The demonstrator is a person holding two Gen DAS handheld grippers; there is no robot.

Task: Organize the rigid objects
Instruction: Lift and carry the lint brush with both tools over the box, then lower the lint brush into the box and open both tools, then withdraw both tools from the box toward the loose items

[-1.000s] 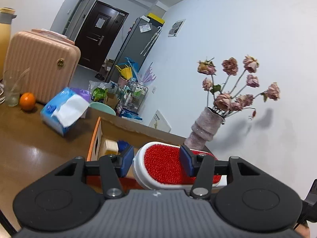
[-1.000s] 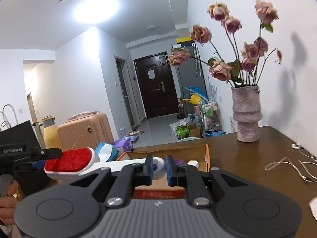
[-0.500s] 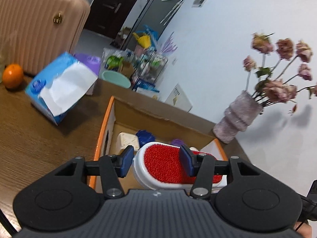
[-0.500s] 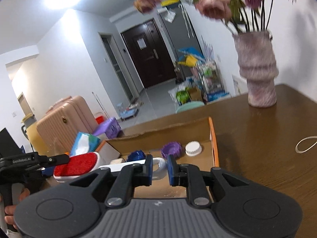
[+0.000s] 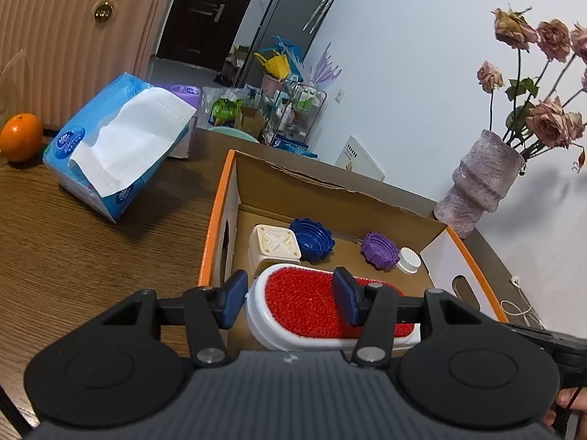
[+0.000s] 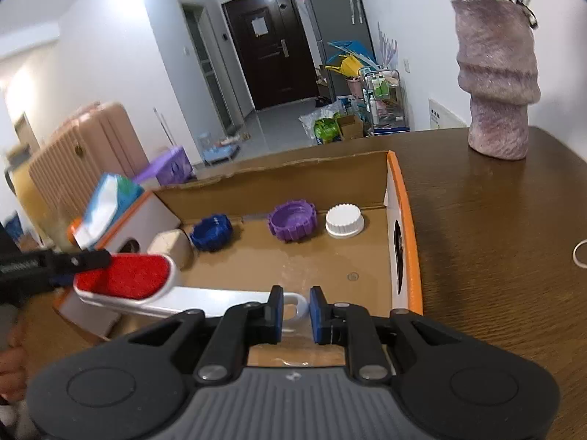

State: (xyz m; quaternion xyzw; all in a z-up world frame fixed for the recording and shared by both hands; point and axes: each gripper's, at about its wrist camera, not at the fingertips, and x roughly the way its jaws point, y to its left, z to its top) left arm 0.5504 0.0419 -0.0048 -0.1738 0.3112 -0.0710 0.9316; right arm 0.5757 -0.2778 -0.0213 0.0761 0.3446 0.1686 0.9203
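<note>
Held thing: a white lint brush (image 5: 315, 308) with a red bristle pad, carried over the open cardboard box (image 5: 220, 212).
Left gripper (image 5: 290, 302): fingers (image 5: 231, 299) clamped on the brush's head, one on each long edge, red face up.
Right gripper (image 6: 295, 310): fingers either side of the loop at the handle's end; a sliver of gap shows by the right pad, so I cannot tell whether it still grips.
Why two hands: my guess is that the brush is long, and a hold at each end keeps it level for lowering.
Long axis: roughly level, across the near part of the box; head toward the left wall, handle loop toward the middle.
Already in the box: a cream square piece (image 5: 273, 247), a blue cap (image 5: 312, 238), a purple cap (image 5: 379, 251) and a white cap (image 5: 409, 260), lined along the far wall.
Why here: the near floor of the box is bare, enough for the brush to lie flat, I judge.
Nearby: tissue pack (image 5: 117, 146) and vase (image 5: 480, 183) on the table (image 5: 73, 249), outside the box.
</note>
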